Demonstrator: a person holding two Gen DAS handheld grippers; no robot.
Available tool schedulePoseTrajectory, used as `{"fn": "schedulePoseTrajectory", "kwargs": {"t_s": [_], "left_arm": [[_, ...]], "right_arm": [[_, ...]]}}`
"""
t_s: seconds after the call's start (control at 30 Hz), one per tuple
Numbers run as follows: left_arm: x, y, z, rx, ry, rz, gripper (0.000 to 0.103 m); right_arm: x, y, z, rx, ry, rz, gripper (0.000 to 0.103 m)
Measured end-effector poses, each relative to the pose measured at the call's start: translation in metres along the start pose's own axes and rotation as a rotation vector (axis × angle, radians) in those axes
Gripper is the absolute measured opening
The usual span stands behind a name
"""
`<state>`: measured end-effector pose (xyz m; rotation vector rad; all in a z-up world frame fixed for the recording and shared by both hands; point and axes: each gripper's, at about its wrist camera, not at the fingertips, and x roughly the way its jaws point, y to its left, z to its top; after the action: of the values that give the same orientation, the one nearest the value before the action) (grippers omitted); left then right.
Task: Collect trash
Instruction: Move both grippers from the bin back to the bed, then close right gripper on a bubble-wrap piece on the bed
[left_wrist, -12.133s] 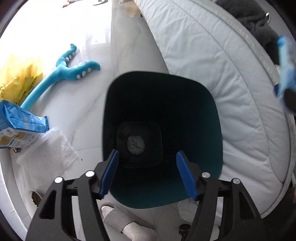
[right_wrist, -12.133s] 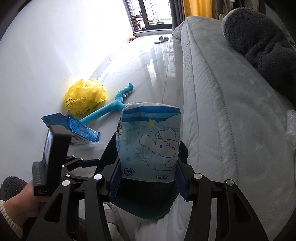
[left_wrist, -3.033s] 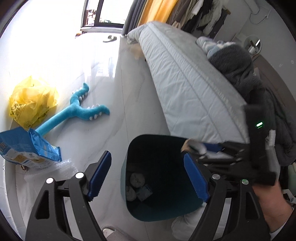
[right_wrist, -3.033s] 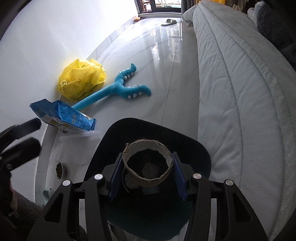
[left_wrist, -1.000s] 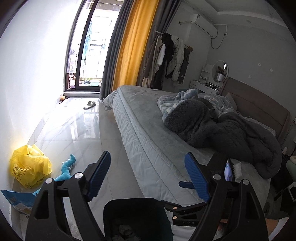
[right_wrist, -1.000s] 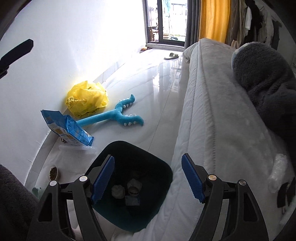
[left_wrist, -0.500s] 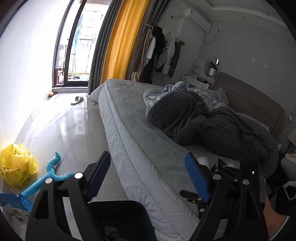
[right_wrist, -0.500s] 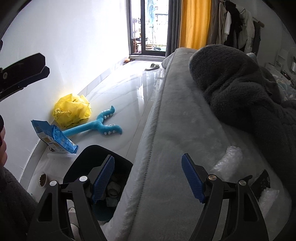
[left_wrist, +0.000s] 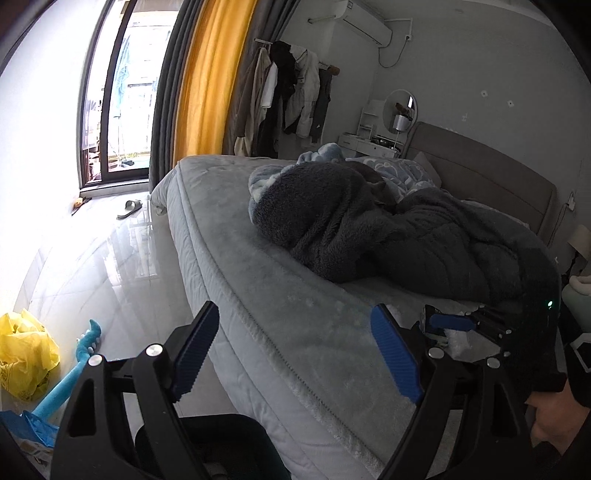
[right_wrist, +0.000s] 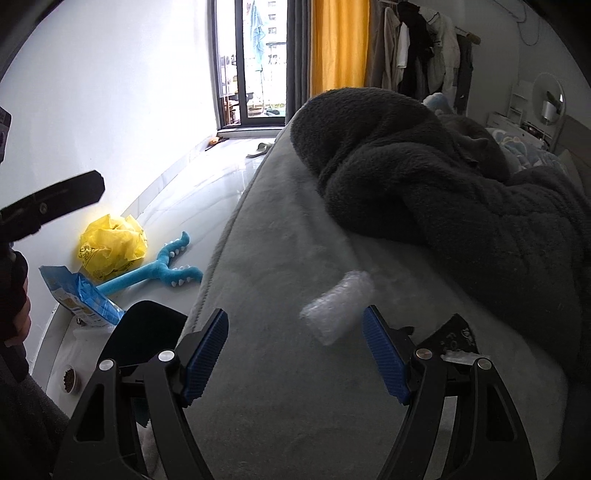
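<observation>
A clear crumpled roll of bubble wrap lies on the grey bed, just ahead of my open, empty right gripper and between its fingers. A black wrapper lies to its right, partly hidden by the right finger. The dark bin stands on the floor beside the bed; its rim also shows in the left wrist view. My left gripper is open and empty, held over the bed edge above the bin. The right gripper shows at the right of the left wrist view.
A dark fleece blanket is heaped on the bed. On the floor lie a yellow plastic bag, a blue plush toy, a blue packet and a small bowl. A slipper lies near the window.
Both grippers have swung up and right from the bin toward the bed. The right gripper has closed in on the bubble wrap roll. Both stay open.
</observation>
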<state>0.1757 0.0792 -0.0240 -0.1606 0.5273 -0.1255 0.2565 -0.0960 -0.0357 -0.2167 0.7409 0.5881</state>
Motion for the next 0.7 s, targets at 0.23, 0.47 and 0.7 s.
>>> {"fn": "schedulePoseTrajectory", "kwargs": {"t_s": [0.23,0.47,0.7], "left_arm": [[0.03,-0.018,-0.004,0.024,0.037,-0.025,0.086],[0.052,-0.028,-0.006,0.006,0.065,-0.061,0.086],[0.069,-0.04,-0.011,0.017,0.099,-0.074,0.086]], "right_arm": [[-0.005,-0.037,-0.009,0.076,-0.014,-0.049,0.077],[-0.006,-0.061,-0.02,0.103,-0.018,-0.091,0.077],[-0.005,-0.083,-0.024,0.161,-0.014,-0.112,0.077]]}}
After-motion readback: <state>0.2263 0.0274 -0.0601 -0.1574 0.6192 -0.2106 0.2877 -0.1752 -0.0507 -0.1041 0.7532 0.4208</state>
